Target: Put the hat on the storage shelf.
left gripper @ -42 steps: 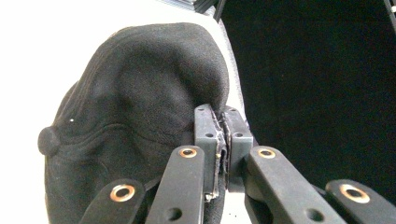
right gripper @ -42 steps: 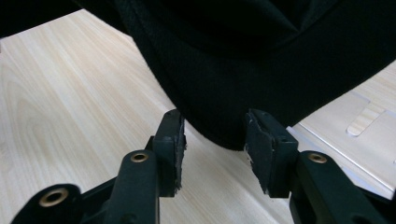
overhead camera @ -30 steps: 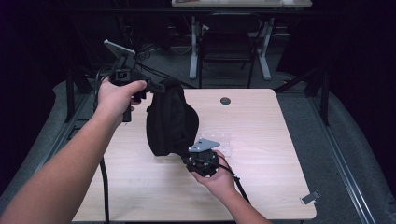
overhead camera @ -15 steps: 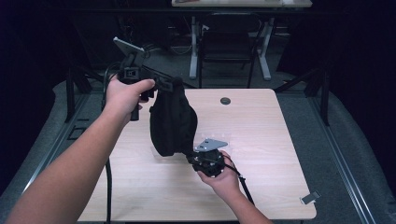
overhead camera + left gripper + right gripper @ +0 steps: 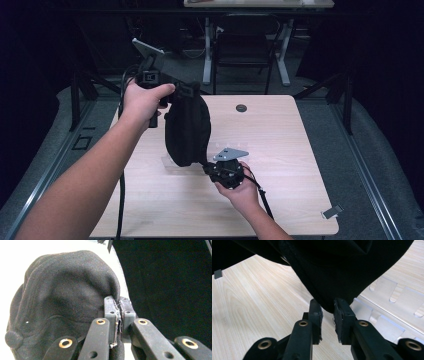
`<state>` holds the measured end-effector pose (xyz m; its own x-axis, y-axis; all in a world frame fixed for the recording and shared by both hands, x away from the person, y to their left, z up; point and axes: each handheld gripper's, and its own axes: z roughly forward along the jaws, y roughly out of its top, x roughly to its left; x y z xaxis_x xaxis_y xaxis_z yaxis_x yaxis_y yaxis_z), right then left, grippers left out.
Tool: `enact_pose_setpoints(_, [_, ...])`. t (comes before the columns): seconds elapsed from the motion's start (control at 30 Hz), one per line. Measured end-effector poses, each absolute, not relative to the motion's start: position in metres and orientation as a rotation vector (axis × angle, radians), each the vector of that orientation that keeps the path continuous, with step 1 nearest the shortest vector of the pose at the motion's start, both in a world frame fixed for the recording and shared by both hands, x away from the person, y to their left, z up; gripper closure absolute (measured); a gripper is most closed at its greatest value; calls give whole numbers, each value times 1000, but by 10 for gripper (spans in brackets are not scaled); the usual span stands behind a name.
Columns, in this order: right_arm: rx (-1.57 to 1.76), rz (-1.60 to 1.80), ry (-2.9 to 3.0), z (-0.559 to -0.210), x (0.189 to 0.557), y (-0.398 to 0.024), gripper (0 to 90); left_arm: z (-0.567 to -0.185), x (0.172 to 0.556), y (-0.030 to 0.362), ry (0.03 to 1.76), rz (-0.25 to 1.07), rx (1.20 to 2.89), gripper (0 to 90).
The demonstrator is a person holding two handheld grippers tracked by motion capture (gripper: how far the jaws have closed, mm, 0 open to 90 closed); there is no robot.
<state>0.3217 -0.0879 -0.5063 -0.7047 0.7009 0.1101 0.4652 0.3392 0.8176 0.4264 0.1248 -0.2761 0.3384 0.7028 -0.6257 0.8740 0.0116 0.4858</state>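
Above the pale wooden table [image 5: 280,145], left gripper [image 5: 119,315] fingers pinch the black cap [image 5: 187,127]; right gripper [image 5: 327,312] fingers closing around its lower edge.

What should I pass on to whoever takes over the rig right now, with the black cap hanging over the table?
Left gripper: shut on the black cap, holding it up by an edge so it hangs above the wooden table.
Right gripper: its jaws have just been closing around the cap's lowest edge, which sits at the gap; the pads do not yet press on it.
A clear plastic stand lies on the table under the cap.
Done: cap lifted and hanging.
Left: finish the right gripper's pinch on the lower edge, then handle the cap with both grippers.
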Motion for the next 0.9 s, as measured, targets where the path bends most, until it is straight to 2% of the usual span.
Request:
enact_pose_setpoints(0.17, [1072,1291,2339,-507,322,-95,797,-276,427,112,1401,-264,1745,869])
enact_pose_setpoints(0.9, [1105,1279,2336,-513,320,-95,796,-289,432,98,1377,-297,1738,859])
